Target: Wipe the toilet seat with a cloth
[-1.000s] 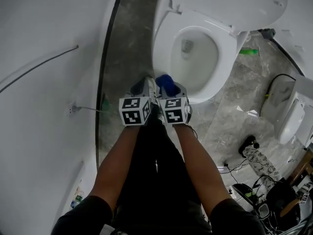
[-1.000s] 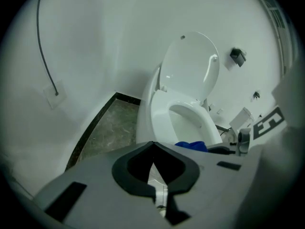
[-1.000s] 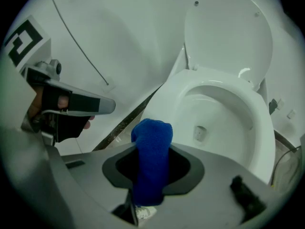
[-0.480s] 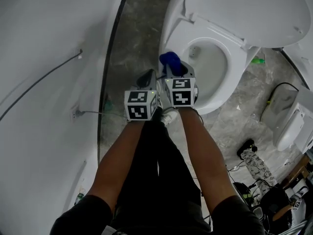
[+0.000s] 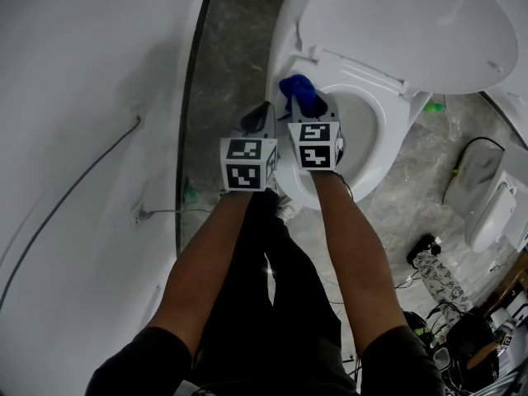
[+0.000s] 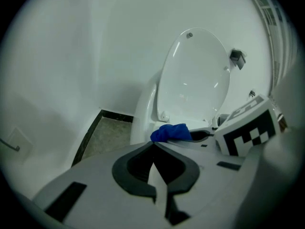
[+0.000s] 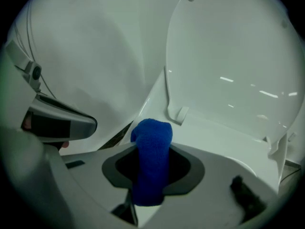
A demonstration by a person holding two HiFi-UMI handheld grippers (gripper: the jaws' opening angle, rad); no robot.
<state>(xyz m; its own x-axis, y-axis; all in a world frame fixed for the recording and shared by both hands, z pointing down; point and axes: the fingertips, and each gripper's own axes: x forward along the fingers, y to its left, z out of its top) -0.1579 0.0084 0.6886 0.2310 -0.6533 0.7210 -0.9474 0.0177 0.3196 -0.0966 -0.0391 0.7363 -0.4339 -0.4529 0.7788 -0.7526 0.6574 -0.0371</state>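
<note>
The fingers [image 7: 192, 171] of my right gripper [image 7: 152, 149] are clamping the cloth [image 7: 151, 128], which is sticking out over the seat [image 5: 394, 134] at its back left, by the raised lid [image 5: 412, 23]; I'm not making out contact. My left gripper [image 6: 153, 146], fingers together and empty, is hanging just beside.

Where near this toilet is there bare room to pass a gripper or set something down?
Free: the right arc of the toilet seat, beside the raised lid; the stone floor strip between the white wall and the toilet. Crowded: the seat's left arc, where the right gripper holds the blue cloth beside the left gripper; the lower-right floor, among cables and bags.
</note>
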